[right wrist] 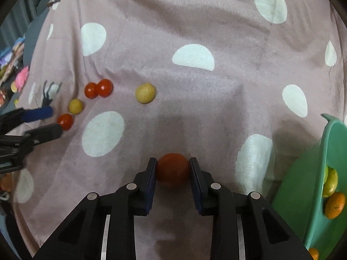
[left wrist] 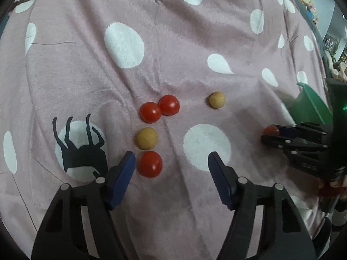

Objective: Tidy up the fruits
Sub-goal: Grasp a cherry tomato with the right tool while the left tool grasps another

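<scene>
My right gripper (right wrist: 172, 170) is shut on a red tomato (right wrist: 172, 169) just above the pink dotted cloth; it also shows in the left wrist view (left wrist: 271, 133). My left gripper (left wrist: 171, 162) is open, its left finger beside a red tomato (left wrist: 150, 164). Beyond lie a yellow fruit (left wrist: 146, 138), two touching tomatoes (left wrist: 159, 108) and another yellow fruit (left wrist: 216, 99). The green bowl (right wrist: 325, 158) at the right holds a yellow-green fruit (right wrist: 330, 182) and an orange (right wrist: 335, 204).
The pink cloth with white dots (left wrist: 121, 45) covers the whole surface and is wrinkled. A black deer print (left wrist: 82, 149) lies left of my left gripper. Colourful clutter (right wrist: 15, 69) sits beyond the cloth's left edge.
</scene>
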The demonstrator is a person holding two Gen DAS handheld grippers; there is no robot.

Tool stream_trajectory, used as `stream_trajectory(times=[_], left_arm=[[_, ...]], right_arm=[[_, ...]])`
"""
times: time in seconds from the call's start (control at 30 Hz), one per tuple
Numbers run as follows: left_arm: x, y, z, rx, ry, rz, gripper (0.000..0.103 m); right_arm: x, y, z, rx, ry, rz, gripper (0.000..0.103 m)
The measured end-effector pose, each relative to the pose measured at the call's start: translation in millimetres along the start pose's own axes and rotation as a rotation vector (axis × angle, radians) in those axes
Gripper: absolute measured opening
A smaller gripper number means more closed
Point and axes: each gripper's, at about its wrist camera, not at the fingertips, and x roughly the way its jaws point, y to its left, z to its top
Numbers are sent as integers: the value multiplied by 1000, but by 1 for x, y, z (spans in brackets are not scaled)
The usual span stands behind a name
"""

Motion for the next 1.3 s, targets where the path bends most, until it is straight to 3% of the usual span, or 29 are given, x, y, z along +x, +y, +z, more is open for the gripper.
stream_trajectory(times=[0.23, 0.43, 0.5, 0.6, 0.77, 0.93, 1.1, 1.3], left_arm=[[17, -7, 5, 48, 48, 57, 60], [-3, -16, 3, 52, 10, -93, 56], [-3, -16, 4, 59, -3, -33, 57], [16, -11, 4, 46, 71, 31, 55], [33, -12, 6, 36, 109, 57, 38], [30, -6, 6, 15, 99, 62, 22], [16, 5, -5, -6, 92, 36, 23], [-8, -8, -15, -6, 72, 19, 23]], right_arm=[[-18, -4, -1, 41, -61, 80, 31], [-25, -9, -3, 52, -79, 107, 31], [-21, -10, -2, 61, -85, 115, 31], [-20, -9, -3, 69, -88, 119, 31], [-18, -9, -2, 66, -87, 122, 31], [-18, -9, -3, 67, -84, 122, 31], [-20, -8, -6, 71, -87, 128, 31], [-29, -2, -15, 73, -87, 140, 31]])
